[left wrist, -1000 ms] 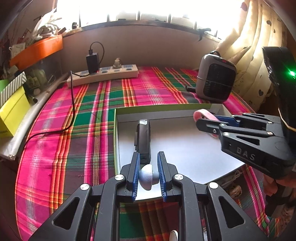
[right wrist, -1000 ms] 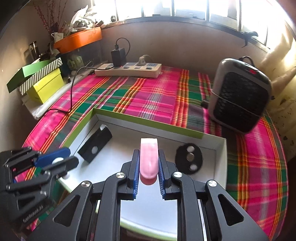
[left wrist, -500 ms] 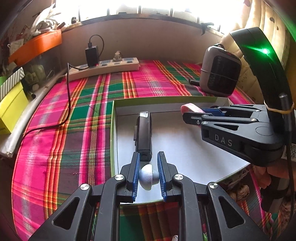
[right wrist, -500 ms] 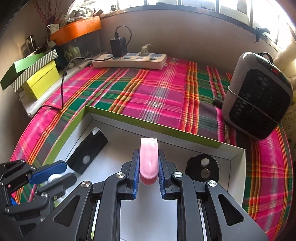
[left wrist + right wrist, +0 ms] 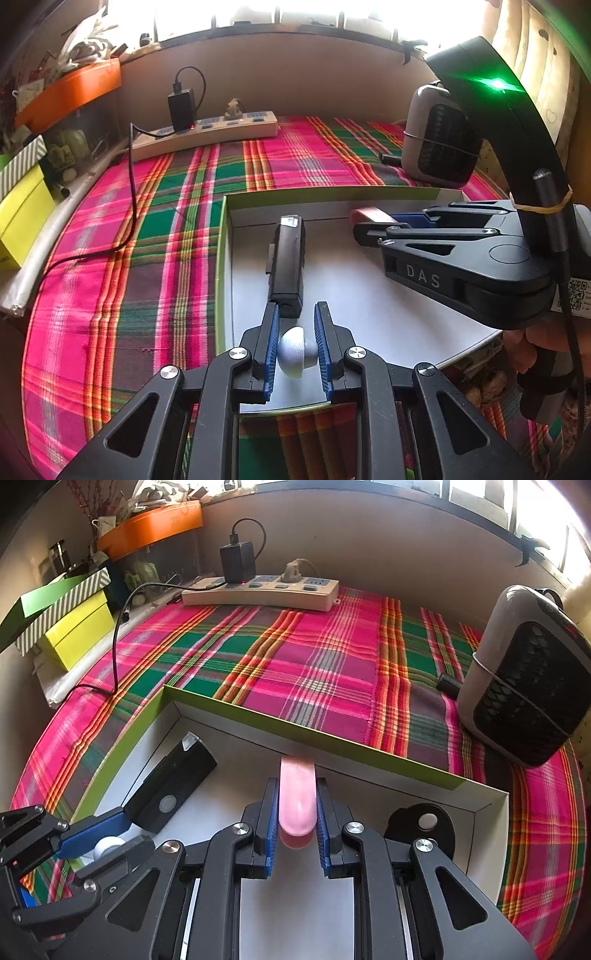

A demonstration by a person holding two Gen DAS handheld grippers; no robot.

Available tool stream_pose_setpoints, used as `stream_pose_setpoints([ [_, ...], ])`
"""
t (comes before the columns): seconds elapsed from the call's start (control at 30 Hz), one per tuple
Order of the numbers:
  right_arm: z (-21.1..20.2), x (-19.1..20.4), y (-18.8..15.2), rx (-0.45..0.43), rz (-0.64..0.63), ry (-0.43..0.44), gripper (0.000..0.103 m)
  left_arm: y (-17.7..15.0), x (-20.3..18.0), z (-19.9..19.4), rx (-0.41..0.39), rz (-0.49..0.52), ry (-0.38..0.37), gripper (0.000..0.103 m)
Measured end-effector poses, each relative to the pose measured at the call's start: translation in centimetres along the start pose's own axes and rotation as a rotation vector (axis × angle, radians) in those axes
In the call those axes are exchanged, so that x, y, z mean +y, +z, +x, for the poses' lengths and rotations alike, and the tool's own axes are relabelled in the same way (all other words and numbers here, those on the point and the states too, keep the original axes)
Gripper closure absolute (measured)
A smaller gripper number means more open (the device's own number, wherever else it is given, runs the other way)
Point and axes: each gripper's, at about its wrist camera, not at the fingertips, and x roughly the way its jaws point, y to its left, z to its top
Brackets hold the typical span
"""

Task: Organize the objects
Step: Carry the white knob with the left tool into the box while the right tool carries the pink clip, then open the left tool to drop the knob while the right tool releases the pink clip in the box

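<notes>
A shallow white box with a green rim [image 5: 221, 236] [image 5: 155, 705] lies on the plaid cloth. My left gripper [image 5: 295, 325] is shut on a small grey-white round object [image 5: 293, 350] over the box's near-left part; it also shows in the right wrist view [image 5: 107, 845]. My right gripper [image 5: 295, 805] is shut on a pink oblong object [image 5: 297, 797] over the box, close to its far wall, and shows in the left wrist view [image 5: 373, 223]. A black rectangular device [image 5: 288, 258] [image 5: 170, 786] lies inside the box at the left. A black round disc [image 5: 421, 827] lies inside at the right.
A grey and black heater [image 5: 528, 686] [image 5: 436, 144] stands on the cloth at the right. A power strip [image 5: 258, 590] [image 5: 207, 129] with a black charger lies along the back wall, its cable running left. Yellow and green boxes [image 5: 70, 627] and an orange tray [image 5: 147, 528] sit at the left.
My right gripper has moved forward with the pink object toward the box's far wall. My left gripper has moved forward, nearer the black device, still holding the round object.
</notes>
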Motion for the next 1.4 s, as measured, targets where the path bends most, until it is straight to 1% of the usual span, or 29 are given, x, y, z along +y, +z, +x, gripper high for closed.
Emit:
stream_pose_setpoints([
  [0.33,0.3,0.19,0.1,0.016,-0.01,-0.012,0.084,-0.16,-0.07,0.15,-0.001,0.014,0.004,0.085],
  [0.9,0.46,0.32,0.17,0.019,-0.009,-0.029,0.084,-0.29,-0.16,0.3,0.0,0.018,0.008,0.085],
  [0.97,0.47,0.39,0.14,0.019,-0.007,-0.032,0.08,-0.31,-0.13,0.26,0.0,0.018,0.007,0.085],
  [1.03,0.45,0.42,0.1,0.019,-0.004,-0.031,0.071,-0.36,-0.15,0.28,0.0,0.018,0.007,0.084],
  [1.2,0.22,0.41,0.02,0.014,0.005,-0.034,0.071,-0.37,-0.2,0.27,0.001,0.023,0.004,0.08],
  [1.3,0.03,0.39,-0.08,0.011,0.008,-0.04,0.065,-0.36,-0.24,0.26,0.003,0.022,0.002,0.08],
  [1.4,-0.32,0.36,-0.2,0.006,0.015,-0.039,0.064,-0.4,-0.32,0.14,-0.003,0.026,0.009,0.077],
])
